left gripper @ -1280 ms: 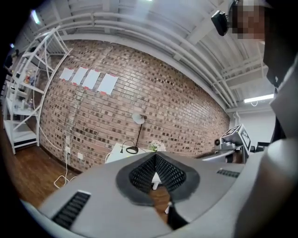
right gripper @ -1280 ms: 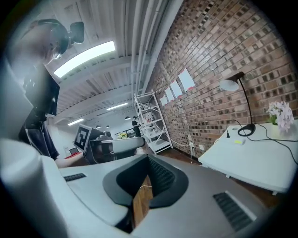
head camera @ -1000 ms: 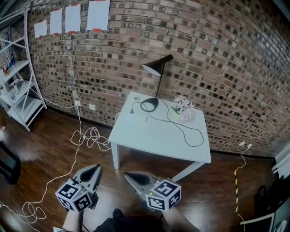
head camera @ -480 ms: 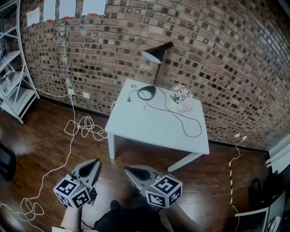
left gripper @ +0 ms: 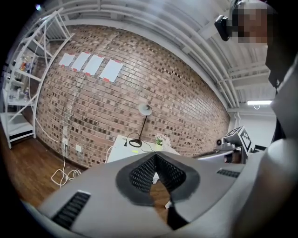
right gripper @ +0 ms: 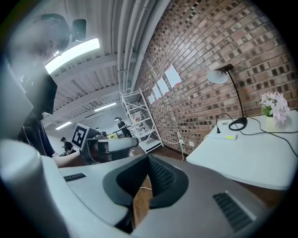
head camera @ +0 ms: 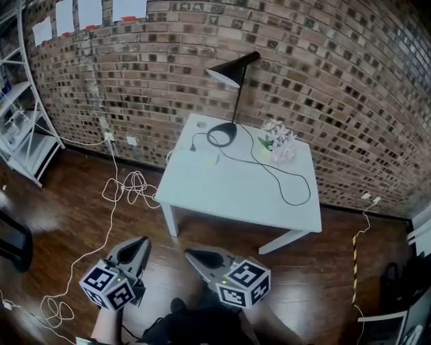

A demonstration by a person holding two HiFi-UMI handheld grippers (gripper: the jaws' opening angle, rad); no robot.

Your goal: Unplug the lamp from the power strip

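Lamp (head camera: 230,73) stood at the desk's (head camera: 229,199) far edge by the brick wall, well ahead of both hand-held grippers & a bit to their right. Its plug (right gripper: 217,129) sat left of the base, apparently in a pale strip (right gripper: 226,136). Strip's long axis was too small for me to tell. Left hand-held gripper (head camera: 143,242) & right hand-held gripper (head camera: 189,253) hung low over the floor, jaws closed, nothing in them. Right looked the nearer, I judged. No print was readable: wall sheets (head camera: 87,12) were too far, cubes (head camera: 246,284) showed only marker squares.
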